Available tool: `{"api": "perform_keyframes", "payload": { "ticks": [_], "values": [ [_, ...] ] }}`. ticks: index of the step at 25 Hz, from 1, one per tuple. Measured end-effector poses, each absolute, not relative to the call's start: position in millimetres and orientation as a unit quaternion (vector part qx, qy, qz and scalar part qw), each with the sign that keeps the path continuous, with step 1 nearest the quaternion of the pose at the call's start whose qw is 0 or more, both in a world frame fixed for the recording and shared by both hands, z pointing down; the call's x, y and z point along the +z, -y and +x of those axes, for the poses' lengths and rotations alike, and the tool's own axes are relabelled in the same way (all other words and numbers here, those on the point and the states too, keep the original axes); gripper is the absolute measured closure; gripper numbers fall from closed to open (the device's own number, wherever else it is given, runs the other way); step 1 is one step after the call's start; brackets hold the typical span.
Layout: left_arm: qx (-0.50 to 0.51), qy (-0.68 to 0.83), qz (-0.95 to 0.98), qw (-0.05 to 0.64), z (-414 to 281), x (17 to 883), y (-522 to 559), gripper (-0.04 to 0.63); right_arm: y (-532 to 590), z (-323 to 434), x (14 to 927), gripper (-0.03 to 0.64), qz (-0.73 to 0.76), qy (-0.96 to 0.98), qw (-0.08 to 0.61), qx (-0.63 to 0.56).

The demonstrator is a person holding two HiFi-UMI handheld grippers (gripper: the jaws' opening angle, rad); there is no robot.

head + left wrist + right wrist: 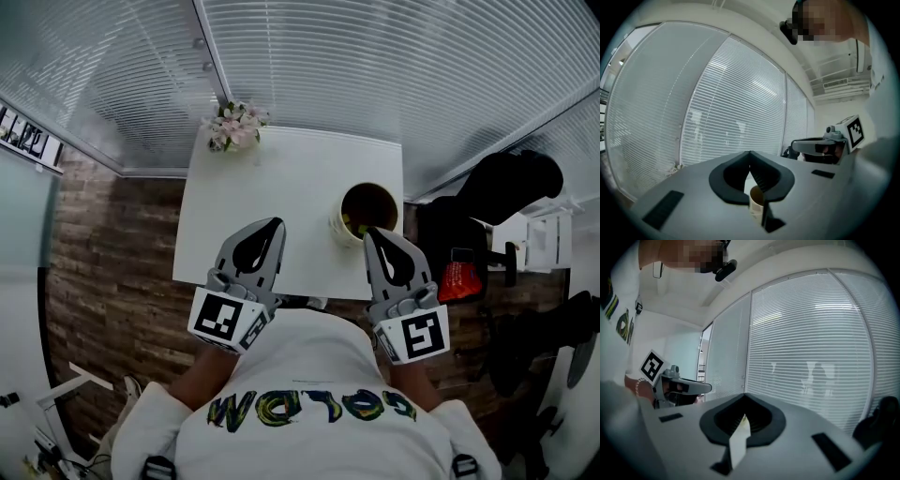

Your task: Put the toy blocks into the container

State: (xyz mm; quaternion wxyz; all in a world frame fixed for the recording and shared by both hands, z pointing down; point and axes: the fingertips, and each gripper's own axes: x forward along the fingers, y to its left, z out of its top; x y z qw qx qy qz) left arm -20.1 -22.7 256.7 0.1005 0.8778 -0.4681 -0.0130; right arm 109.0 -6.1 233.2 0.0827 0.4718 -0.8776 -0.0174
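A: Head view: left gripper [273, 225] and right gripper [372, 234] both pinched shut, holding nothing, side by side over the near edge of the white table [281, 178].
B: Container [341, 231]?
A: At two o'clock on the table, just off the right gripper's twelve. Greenish bits [349, 221] inside, probably toy blocks; none loose outside.
B: Left gripper view?
A: Jaws tip to tip, nothing between; container beyond, near six o'clock.
B: Right gripper view?
A: Jaws together too, only a sliver of table through the gap.
B: Step?
A: Looks like loading done, or not under way. Next: look for any stray block and open a claw for it, else hold off.
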Motion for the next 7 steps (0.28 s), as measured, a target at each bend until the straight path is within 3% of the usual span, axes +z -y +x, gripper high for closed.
{"api": "perform_keyframes", "payload": {
  "ticks": [7],
  "values": [
    [-0.012, 0.466, 0.879, 0.101, -17.3, 259.8, 25.5, 0.583, 9.5, 113.2, 237.9, 0.609, 0.474, 0.876, 0.085, -0.014]
  ]
}}
